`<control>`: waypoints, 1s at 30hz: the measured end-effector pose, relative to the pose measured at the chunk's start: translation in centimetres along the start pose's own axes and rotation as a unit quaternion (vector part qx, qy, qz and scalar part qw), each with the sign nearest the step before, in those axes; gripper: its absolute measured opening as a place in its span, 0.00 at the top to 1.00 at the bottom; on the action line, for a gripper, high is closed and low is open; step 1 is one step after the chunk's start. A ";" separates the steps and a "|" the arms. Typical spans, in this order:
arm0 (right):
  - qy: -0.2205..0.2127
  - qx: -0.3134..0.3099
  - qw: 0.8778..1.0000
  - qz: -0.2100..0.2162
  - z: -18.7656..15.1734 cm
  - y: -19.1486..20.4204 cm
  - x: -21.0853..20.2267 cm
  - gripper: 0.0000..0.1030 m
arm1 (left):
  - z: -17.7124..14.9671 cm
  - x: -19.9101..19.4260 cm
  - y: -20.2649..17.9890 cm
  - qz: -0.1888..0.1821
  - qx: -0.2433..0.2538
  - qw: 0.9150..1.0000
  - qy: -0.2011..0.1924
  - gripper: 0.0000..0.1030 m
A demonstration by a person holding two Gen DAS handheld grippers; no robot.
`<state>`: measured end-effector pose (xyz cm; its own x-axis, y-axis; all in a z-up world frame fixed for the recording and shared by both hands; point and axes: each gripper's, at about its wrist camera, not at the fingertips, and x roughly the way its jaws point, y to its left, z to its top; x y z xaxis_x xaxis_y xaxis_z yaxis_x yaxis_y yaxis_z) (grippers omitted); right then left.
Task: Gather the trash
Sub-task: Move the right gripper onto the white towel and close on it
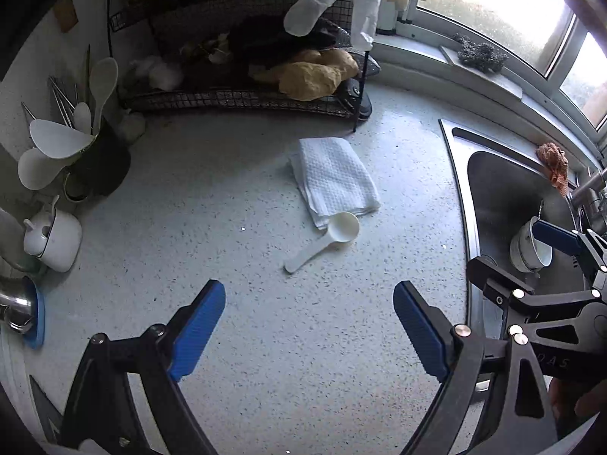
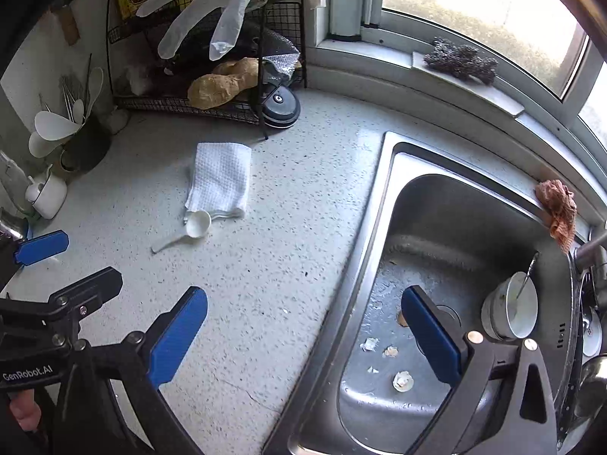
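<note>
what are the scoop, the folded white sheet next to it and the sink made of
Scoop: looks like white plastic, smooth and slightly glossy, moulded in one piece.
Folded sheet: likely paper towel, matte with an embossed quilted grid, though thin cloth is possible.
Sink: stainless steel by its look, brushed grey with soft reflections.

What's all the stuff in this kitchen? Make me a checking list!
Surface: speckled counter, steel sink beside it.
Job's things: eggshell bits on the sink floor; folded paper towel on the counter.
Clutter: white scoop touching the towel; bowls in the sink; wire rack; utensil pot.
Grippers: left gripper and right gripper, jaws open, empty.
Cables: nothing seen.
Surroundings: window, scourer on the sill.
</note>
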<state>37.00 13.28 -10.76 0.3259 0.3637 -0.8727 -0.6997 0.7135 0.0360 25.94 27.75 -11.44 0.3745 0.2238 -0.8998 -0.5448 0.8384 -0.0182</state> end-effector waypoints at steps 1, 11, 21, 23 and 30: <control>0.004 -0.004 1.000 0.004 0.6 0.5 0.7 0.01 | 0.4 0.6 0.8 0.002 -0.002 1.000 0.003 0.13; 0.037 -0.023 0.999 0.021 5.4 4.6 6.7 0.01 | 3.9 5.4 6.3 0.014 -0.025 0.999 0.030 0.13; 0.073 -0.033 0.996 0.035 8.7 7.7 12.1 0.01 | 6.4 10.0 10.8 0.037 -0.036 0.997 0.052 0.13; 0.082 -0.033 0.995 0.037 8.8 8.2 13.0 0.01 | 6.6 10.8 11.3 0.039 -0.033 0.997 0.057 0.13; 0.071 -0.060 0.996 0.019 9.0 9.8 13.6 0.04 | 6.8 11.9 12.9 0.036 -0.043 0.997 0.061 0.13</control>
<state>40.28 30.66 -17.89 0.2107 0.2956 -0.9318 -0.7832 0.6214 0.0201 28.45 44.60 -19.42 0.2414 0.2157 -0.9461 -0.6316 0.7752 0.0156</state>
